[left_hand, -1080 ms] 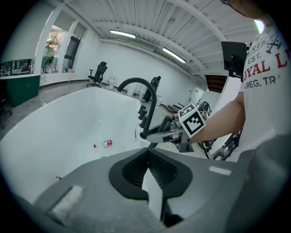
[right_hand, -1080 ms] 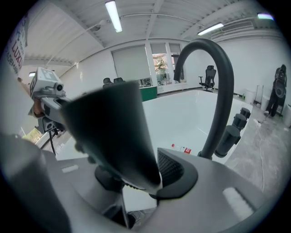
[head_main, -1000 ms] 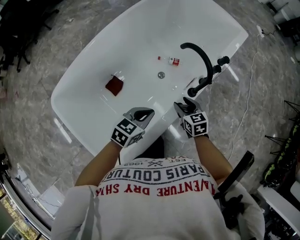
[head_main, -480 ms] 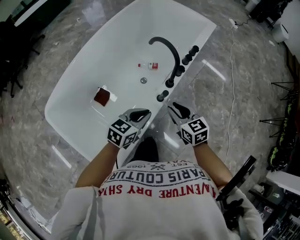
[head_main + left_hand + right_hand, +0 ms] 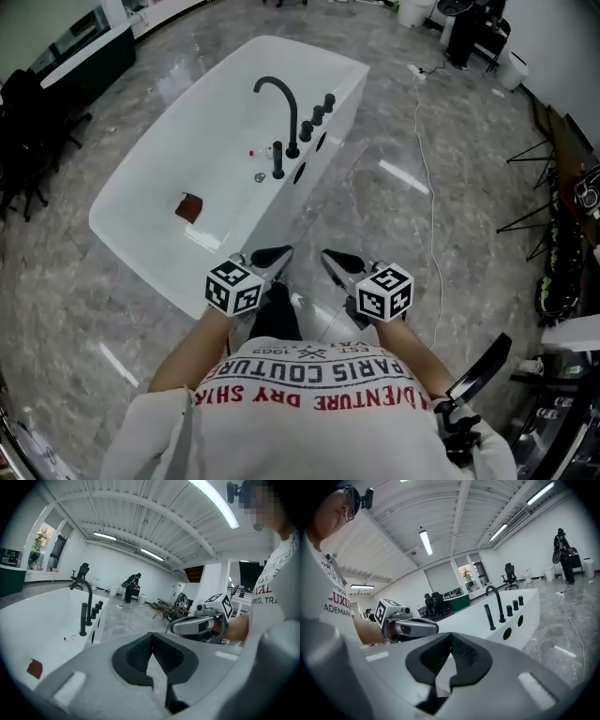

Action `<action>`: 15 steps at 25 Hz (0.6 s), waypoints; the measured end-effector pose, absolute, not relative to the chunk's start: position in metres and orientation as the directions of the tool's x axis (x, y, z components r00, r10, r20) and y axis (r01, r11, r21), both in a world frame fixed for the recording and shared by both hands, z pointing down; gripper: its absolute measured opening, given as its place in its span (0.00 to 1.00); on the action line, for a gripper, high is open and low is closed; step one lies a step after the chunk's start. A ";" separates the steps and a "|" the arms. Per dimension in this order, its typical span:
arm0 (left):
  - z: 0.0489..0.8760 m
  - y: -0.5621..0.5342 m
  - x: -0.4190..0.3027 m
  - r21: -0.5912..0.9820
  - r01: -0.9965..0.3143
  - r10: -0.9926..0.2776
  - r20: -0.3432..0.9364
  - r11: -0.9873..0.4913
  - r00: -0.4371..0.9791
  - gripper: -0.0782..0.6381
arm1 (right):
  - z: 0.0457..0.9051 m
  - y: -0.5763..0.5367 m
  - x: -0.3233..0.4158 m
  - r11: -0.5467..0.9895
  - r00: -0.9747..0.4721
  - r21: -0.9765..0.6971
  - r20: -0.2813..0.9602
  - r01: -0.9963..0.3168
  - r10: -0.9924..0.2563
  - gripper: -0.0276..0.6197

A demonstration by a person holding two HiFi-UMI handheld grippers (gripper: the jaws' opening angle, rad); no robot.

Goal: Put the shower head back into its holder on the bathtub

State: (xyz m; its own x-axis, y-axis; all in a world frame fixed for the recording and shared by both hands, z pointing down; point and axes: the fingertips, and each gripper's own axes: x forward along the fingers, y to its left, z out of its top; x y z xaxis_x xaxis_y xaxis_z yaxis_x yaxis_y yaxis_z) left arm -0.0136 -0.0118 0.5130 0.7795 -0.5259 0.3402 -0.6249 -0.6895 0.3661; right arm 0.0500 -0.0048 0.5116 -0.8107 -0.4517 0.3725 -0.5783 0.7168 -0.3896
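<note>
Since a second ago we have backed away from the bathtub (image 5: 211,112), and both grippers, then at its rim, now hang over the grey marble floor (image 5: 375,211), well apart from it. Our left gripper (image 5: 272,255) and right gripper (image 5: 336,261) each have their jaws pressed together with nothing between them. We see the shower head (image 5: 277,161) standing upright on the tub's right rim, far ahead of both grippers, just on the near side of the curved faucet (image 5: 281,101) and the row of knobs (image 5: 317,114). Inside the tub lie a red object (image 5: 190,207) toward the near end and a small bottle (image 5: 70,638) beside the drain (image 5: 260,176). Open floor separates us from the tub; a white cable (image 5: 427,169) runs along it on the right.
</note>
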 end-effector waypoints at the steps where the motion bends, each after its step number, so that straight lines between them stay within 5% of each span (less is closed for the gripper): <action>1: 0.506 0.011 -0.005 0.364 -0.621 -0.524 0.335 -0.694 0.783 0.11 | 0.506 0.018 0.058 0.721 -0.817 -0.394 0.366 -0.570 -0.446 0.05; 15: 0.418 0.179 0.059 0.248 -0.605 -0.514 0.347 -0.757 0.785 0.11 | 0.419 0.191 0.105 0.758 -0.855 -0.397 0.274 -0.517 -0.440 0.05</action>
